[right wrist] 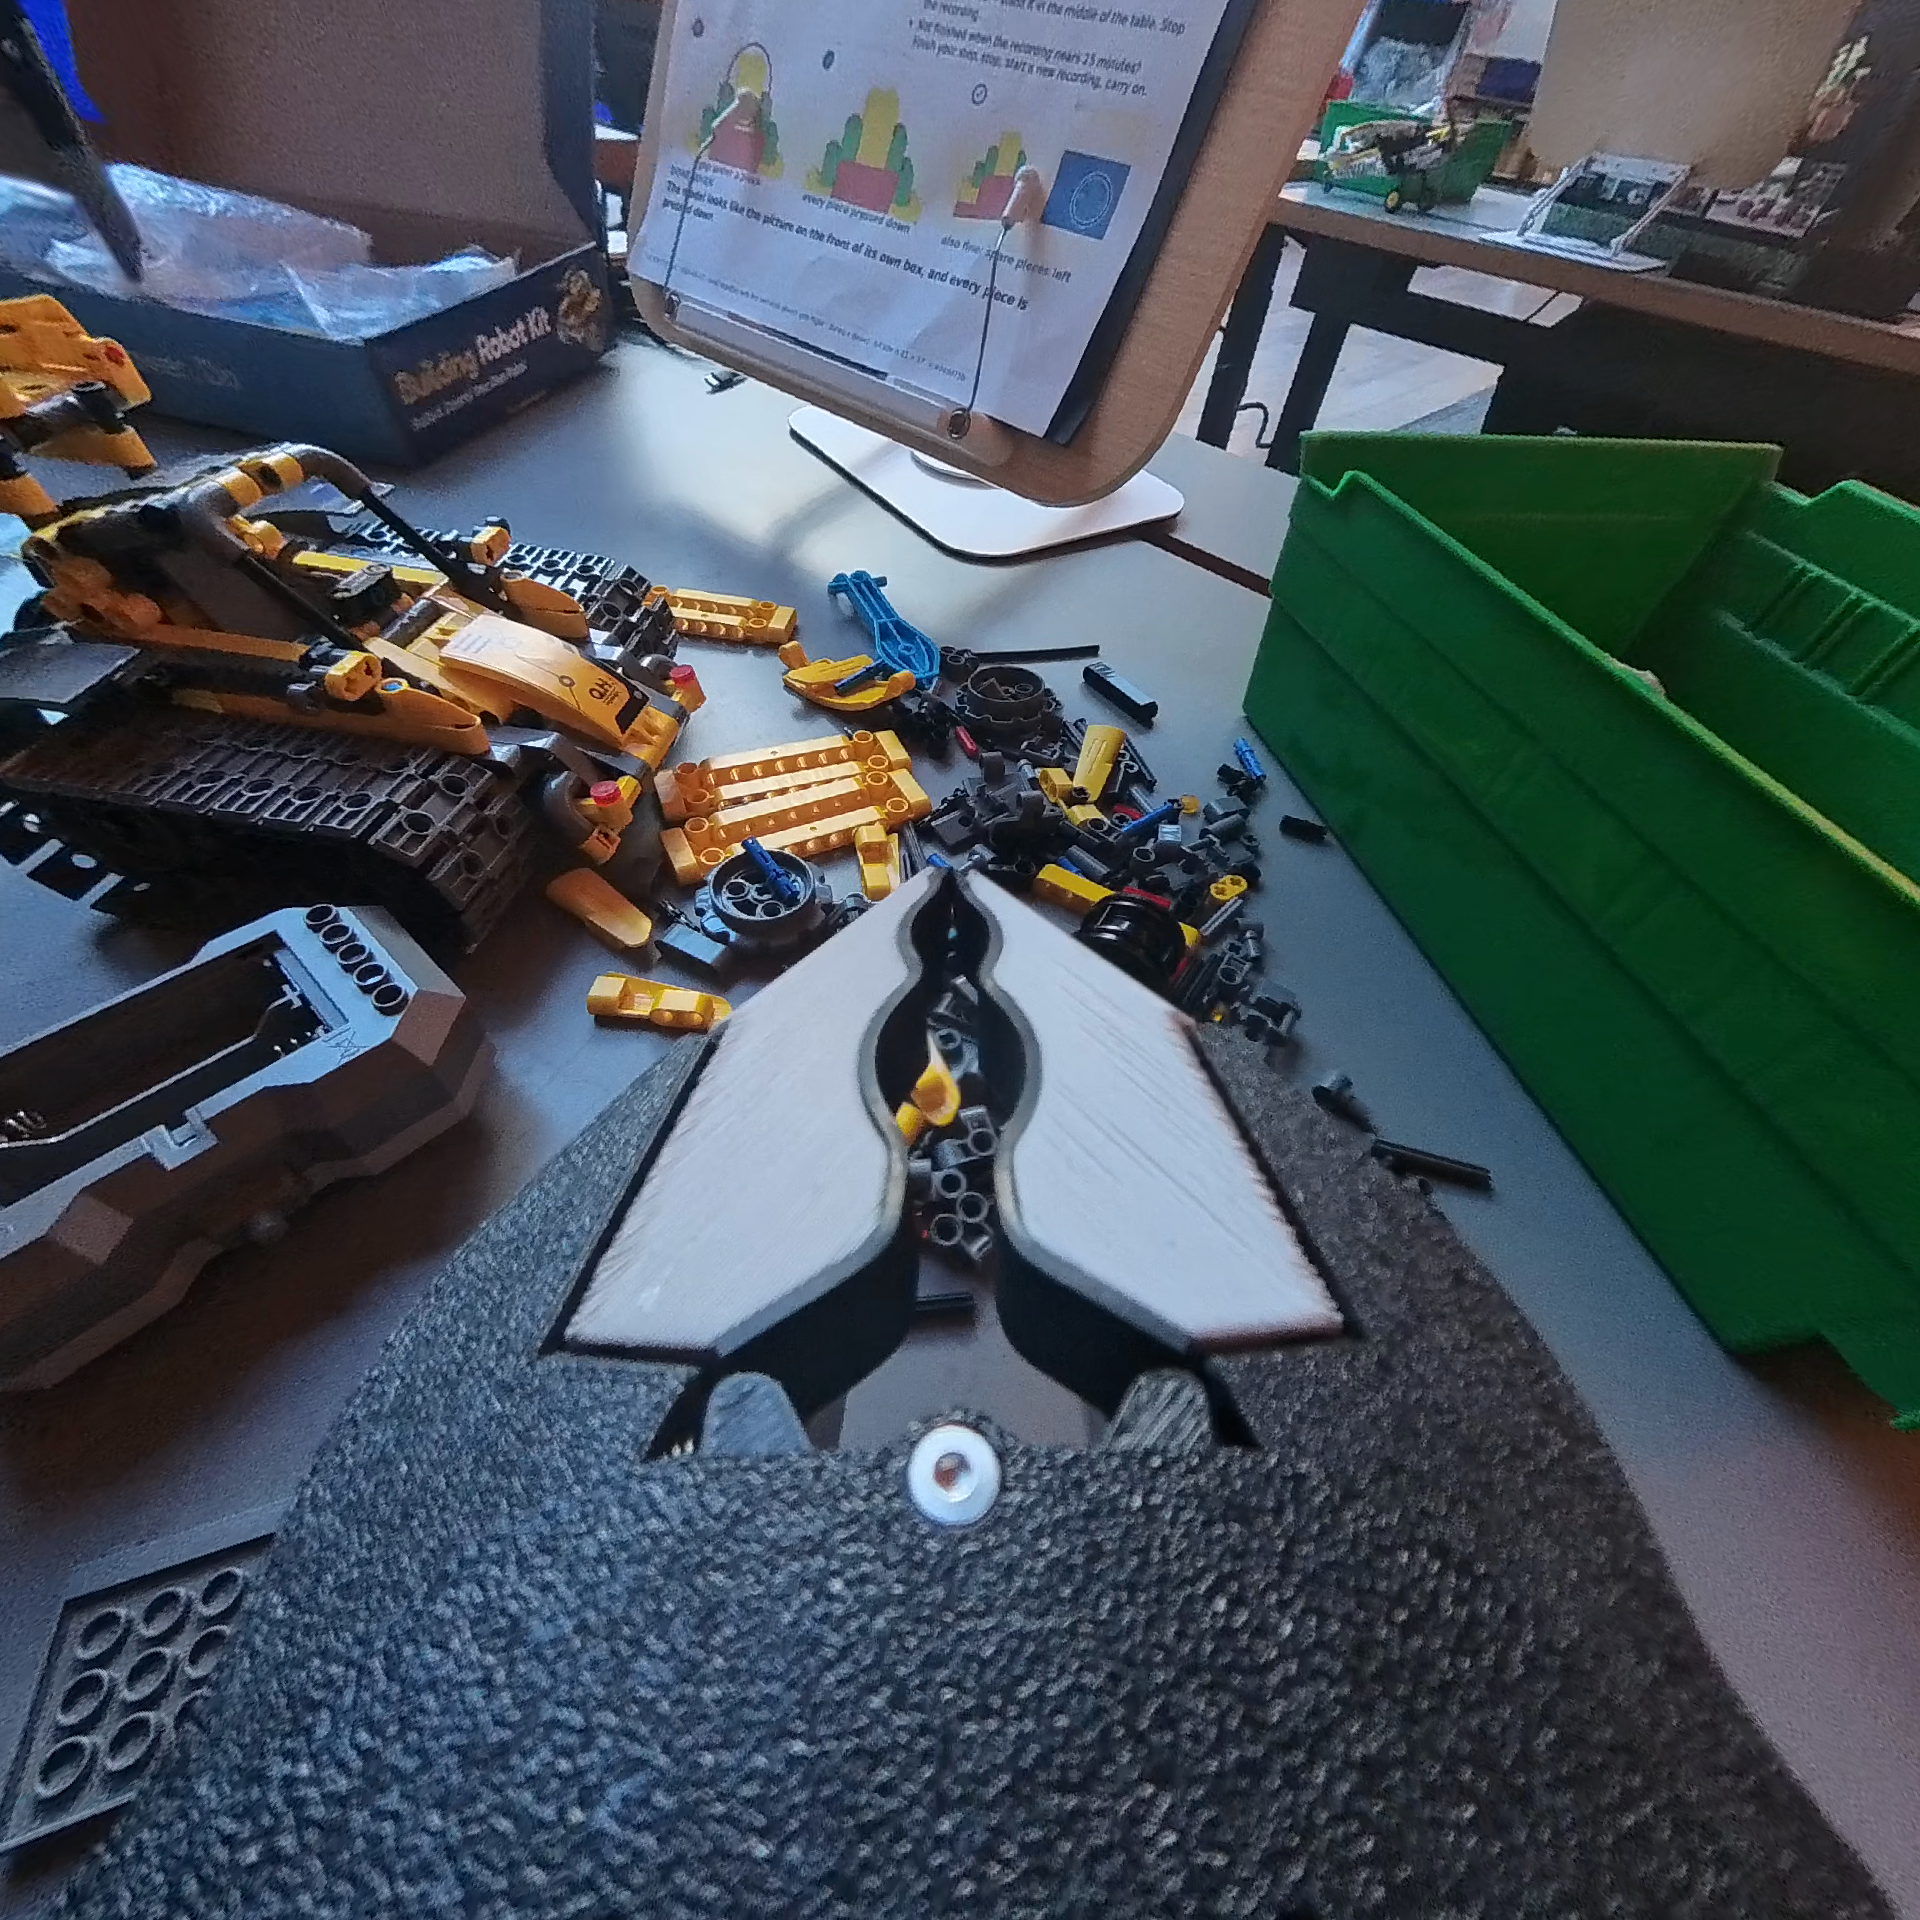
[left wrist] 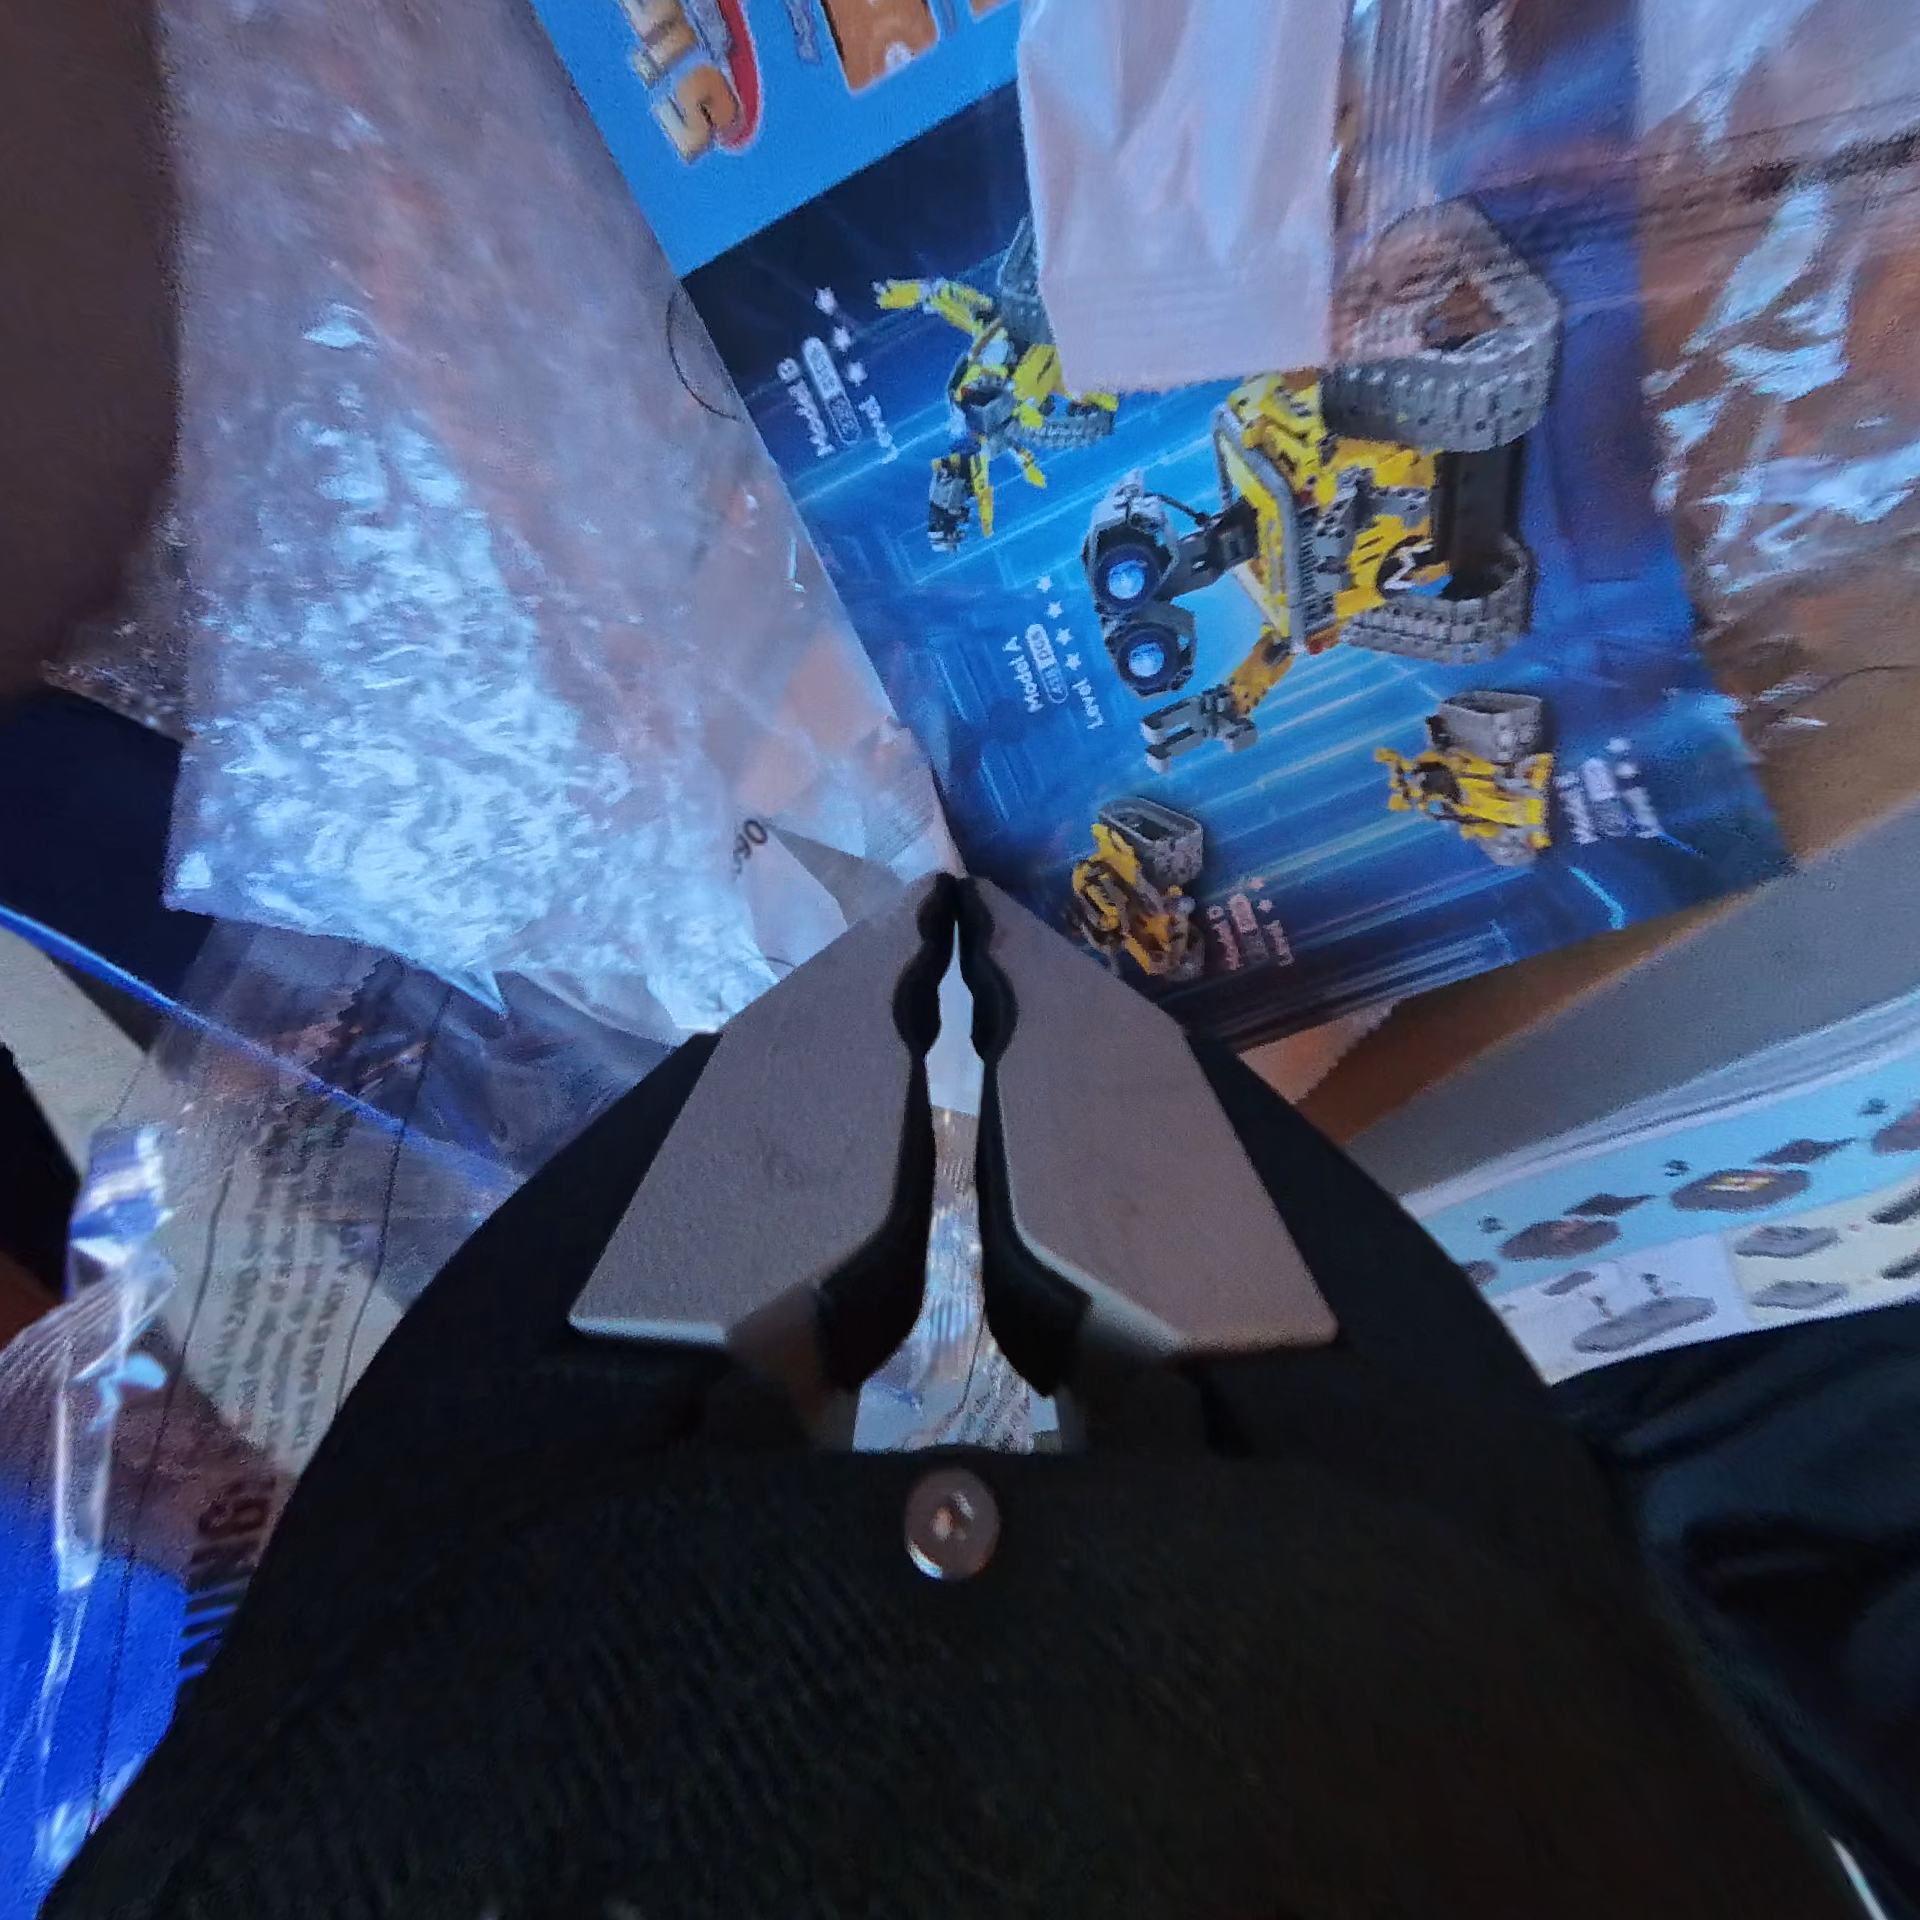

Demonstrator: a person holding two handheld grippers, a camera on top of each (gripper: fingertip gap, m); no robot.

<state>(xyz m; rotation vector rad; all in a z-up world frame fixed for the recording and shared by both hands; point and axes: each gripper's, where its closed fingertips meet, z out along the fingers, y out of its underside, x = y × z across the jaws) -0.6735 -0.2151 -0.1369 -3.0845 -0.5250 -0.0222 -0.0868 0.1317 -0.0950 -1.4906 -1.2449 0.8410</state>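
My left gripper [left wrist: 954, 896] is shut, and its tips pinch the corner of a clear plastic bag [left wrist: 436, 623] that stretches away to the left. Behind the bag lies a blue booklet [left wrist: 1247, 644] with pictures of yellow robot models. More clear bags [left wrist: 260, 1195] lie below left. My right gripper [right wrist: 951, 885] is shut and empty, and hovers over a pile of small yellow, black and grey building pieces [right wrist: 1049, 821] on the dark table [right wrist: 1351, 997]. A partly built yellow and black tracked vehicle [right wrist: 312, 707] stands left of the pile.
Green plastic bins [right wrist: 1579, 831] stand at the right. A stand holding an instruction sheet [right wrist: 935, 208] is behind the pile. An open blue kit box [right wrist: 416, 364] with bags sits at the back left. A dark grey housing part [right wrist: 208, 1091] lies front left, and a black plate [right wrist: 114, 1683] lies below it. Some 70 cm of space lies between my two pairs of fingers. The right tips stand about 20 cm off the black plate [right wrist: 114, 1683].
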